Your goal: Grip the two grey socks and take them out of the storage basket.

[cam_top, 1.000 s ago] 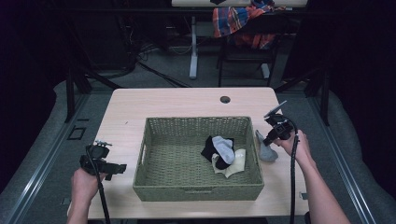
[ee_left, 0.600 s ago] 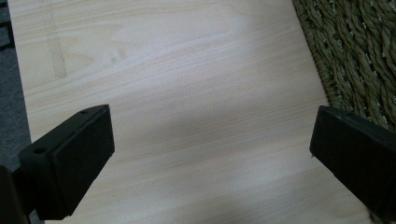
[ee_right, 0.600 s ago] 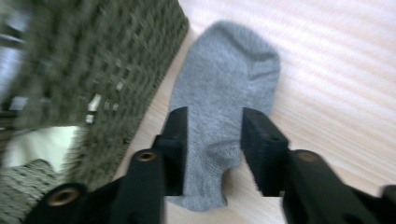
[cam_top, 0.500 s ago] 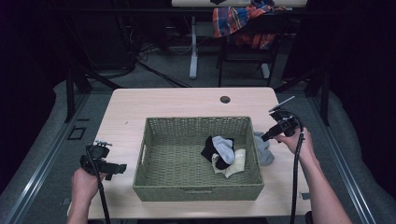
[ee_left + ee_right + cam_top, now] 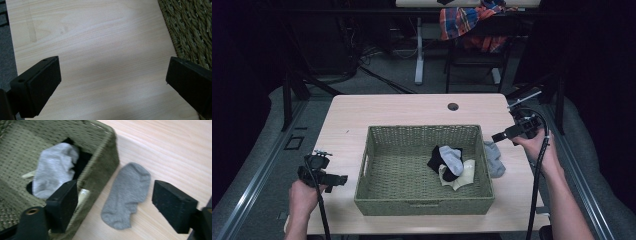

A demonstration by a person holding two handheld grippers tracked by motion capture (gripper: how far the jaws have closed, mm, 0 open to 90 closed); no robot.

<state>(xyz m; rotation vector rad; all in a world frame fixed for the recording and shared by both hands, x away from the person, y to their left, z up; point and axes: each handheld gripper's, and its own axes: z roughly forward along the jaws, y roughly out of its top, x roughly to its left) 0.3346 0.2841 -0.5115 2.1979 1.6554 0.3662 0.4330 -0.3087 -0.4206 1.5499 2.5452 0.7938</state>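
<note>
- While your right gripper (image 5: 496,137) hangs above the basket's (image 5: 424,206) right wall, its jaws have just been opening and hold nothing.
- Your grey sock (image 5: 127,195) lies flat on the table (image 5: 402,110), just outside that right wall, touching or nearly touching it.
- Inside the basket, near the same wall, sit a light grey sock (image 5: 53,168), a black one (image 5: 437,161) and a cream one (image 5: 462,175).
- Your left gripper (image 5: 112,82) waits off the basket's left side, jaws wide apart, empty.
- To regrasp well, come straight down on the grey sock's middle, keep the near jaw off the wicker, pinch the fabric, then lift clear over the rim.
</note>
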